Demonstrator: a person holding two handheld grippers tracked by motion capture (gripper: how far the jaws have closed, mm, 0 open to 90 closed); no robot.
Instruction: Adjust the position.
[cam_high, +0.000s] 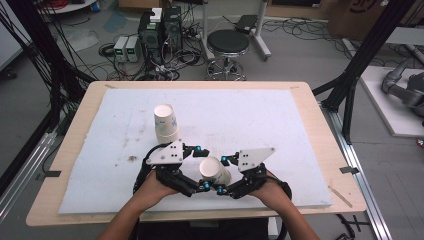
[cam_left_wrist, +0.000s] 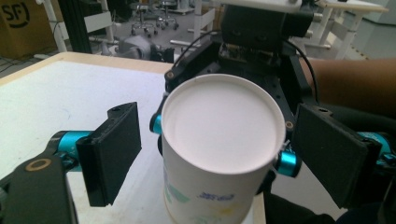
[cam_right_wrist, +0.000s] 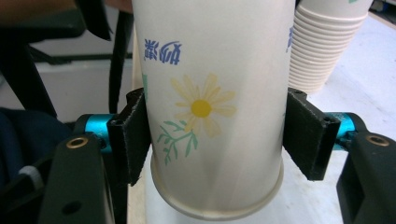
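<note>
We've got the white flower-printed paper cup (cam_right_wrist: 210, 107) upside down, pinched by our right gripper (cam_right_wrist: 212, 140) fingers, left gripper (cam_left_wrist: 224, 154) fingers wide either side.

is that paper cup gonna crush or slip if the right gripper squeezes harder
Probably crush: the paper cup is thin-walled and looks empty, so its wall would likely buckle between the right gripper pads pressing its sides. Slipping seems less likely, since the rolled rim sits just beyond the pads. It is likely very light, and might tip easily if set down carelessly.

Black tools (cam_high: 210, 175); blue knobs; grey plates
</note>
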